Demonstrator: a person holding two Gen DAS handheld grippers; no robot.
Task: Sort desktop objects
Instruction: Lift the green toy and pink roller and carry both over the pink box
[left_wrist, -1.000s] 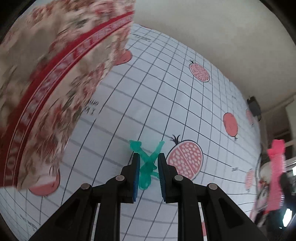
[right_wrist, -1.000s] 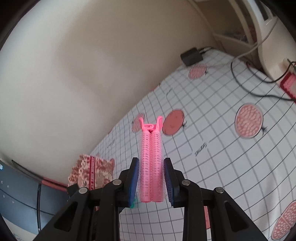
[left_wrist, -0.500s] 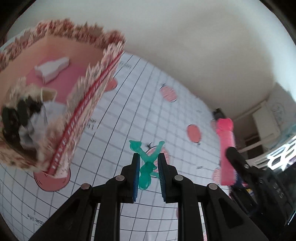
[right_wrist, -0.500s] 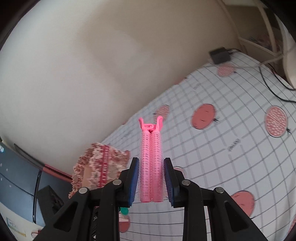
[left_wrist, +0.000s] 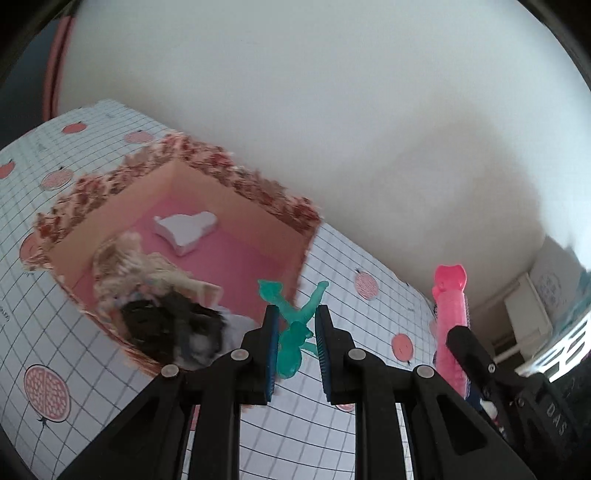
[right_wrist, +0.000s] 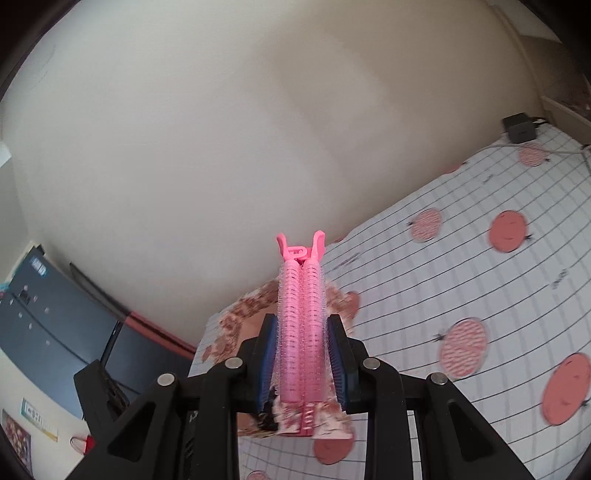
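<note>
Left wrist view: left gripper (left_wrist: 294, 341) is clamped on a small teal clip (left_wrist: 293, 332), held in the air just off the near corner of the floral box (left_wrist: 236, 181). A second ago that box filled the top-left of this view as a blurred wall; now the camera looks down into it, so both hands have risen and swung toward the opening. Box interior is pink, holding a white flat piece (left_wrist: 186, 229) and a fuzzy cream-and-black item (left_wrist: 162, 314), blurred, can't identify it. Right gripper (right_wrist: 302, 363) is pinched on the pink hair roller clip (right_wrist: 301, 325), roller upright along the fingers, with the box now directly below and behind it, where before it sat off to the lower left. The roller also shows at the right of the left view, beside the teal clip. My read: both items are in transit to the box, with drop-off next; neither is over the opening yet, the teal clip closest. Risk: the teal clip is gripped only at its middle and could twist on release. Surface is a white grid tablecloth (right_wrist: 480, 295) with pomegranate prints. Plain cream wall (right_wrist: 221, 129) behind, black adapter (right_wrist: 519, 127) with cable at the far edge, dark cabinet (right_wrist: 48, 325) lower left.
</note>
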